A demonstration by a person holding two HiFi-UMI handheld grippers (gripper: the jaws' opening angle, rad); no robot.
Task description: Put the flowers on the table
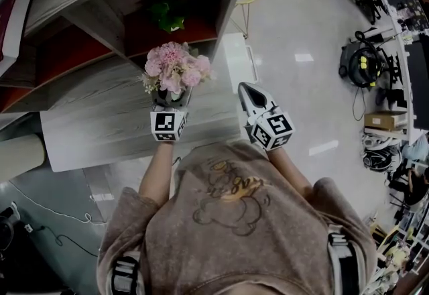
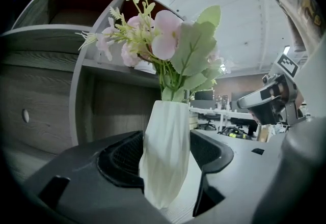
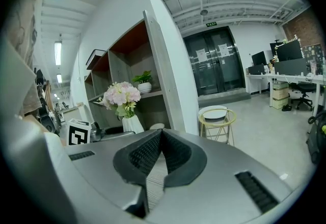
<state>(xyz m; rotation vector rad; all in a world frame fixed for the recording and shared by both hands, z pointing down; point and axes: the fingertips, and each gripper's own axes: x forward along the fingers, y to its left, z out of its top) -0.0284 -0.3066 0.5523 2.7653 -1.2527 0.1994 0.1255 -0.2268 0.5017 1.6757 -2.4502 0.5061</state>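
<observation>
Left tongs point(image 2: 165, 159): squeezing the white vase point(image 2: 168, 126) from both sides | flowers point(image 1: 173, 67): pink, standing up in the vase, held over the gray wood counter point(image 1: 94, 126) near its edge | right tongs point(image 3: 160, 139): pinched together, holding nothing, beside the vase.

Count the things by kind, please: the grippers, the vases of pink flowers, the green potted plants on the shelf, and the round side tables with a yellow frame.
Grippers: 2, the left gripper and the right gripper
Vase of pink flowers: 1
Green potted plant: 1
Round side table: 1
Total: 5
</observation>
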